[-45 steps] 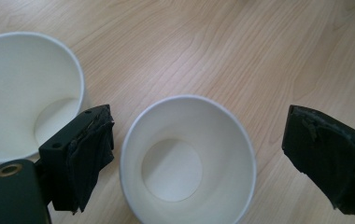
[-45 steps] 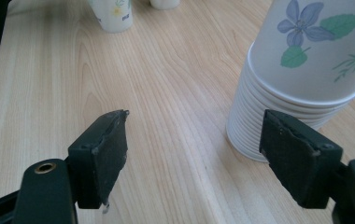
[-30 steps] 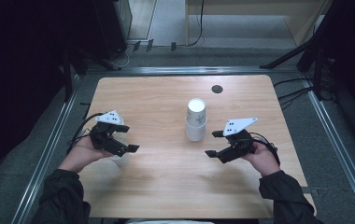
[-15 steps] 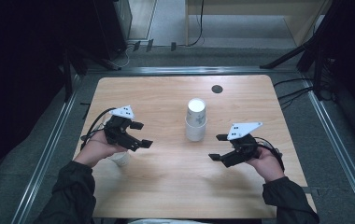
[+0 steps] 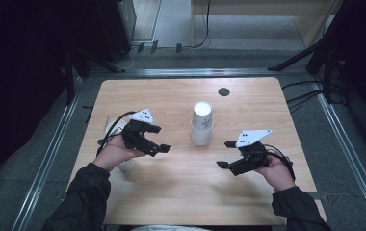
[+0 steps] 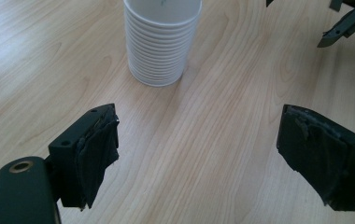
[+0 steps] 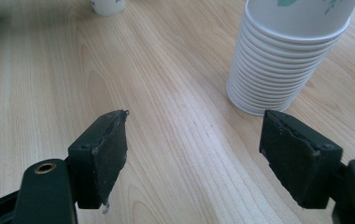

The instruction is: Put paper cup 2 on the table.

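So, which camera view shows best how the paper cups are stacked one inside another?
The right gripper view: the stack of paper cups is close, and its nested rims show as separate rings. The left gripper view shows the stack farther off, rims still visible. The high view shows it small, with mostly the open top.

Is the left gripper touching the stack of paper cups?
Apart. The left gripper view shows bare table between the left gripper and the stack of paper cups.

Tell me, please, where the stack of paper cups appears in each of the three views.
High view: stack of paper cups stands at the table's middle, between both grippers.
Left gripper view: stack at top, left of centre.
Right gripper view: stack at top right.
Shared landmark: the wooden table under it.
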Motion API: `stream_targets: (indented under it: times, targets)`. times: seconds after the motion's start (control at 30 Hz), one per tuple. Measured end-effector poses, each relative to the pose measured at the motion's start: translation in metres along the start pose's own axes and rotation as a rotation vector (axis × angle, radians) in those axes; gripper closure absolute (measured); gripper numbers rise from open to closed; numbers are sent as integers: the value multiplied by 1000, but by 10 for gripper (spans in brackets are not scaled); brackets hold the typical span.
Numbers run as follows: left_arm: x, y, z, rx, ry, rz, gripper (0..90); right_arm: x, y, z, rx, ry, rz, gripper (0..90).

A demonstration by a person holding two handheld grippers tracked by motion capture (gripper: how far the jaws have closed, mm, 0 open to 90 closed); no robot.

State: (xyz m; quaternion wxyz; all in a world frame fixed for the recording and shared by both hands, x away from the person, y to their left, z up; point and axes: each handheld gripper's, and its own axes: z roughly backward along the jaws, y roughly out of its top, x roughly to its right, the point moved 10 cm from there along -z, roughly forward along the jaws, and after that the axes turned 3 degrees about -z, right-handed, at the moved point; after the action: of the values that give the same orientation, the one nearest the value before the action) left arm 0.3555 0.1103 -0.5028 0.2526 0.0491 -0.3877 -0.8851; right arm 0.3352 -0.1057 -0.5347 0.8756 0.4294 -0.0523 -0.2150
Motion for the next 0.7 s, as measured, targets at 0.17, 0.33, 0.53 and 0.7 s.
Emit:
stream_targets:
  times: [0.17,0.33,0.53,0.7]
  targets:
    - [15,7,-8,7,-16,-27,128,-3,1,-4,-1,10,4,239]
    - [28,10,-17,-6,-22,-63,128,-5,3,-7,0,20,7,239]
    - [40,11,-25,-4,-45,-66,128,-10,5,-14,-1,34,11,237]
    - [43,14,-28,23,-32,-50,128,-13,8,-18,1,47,8,235]
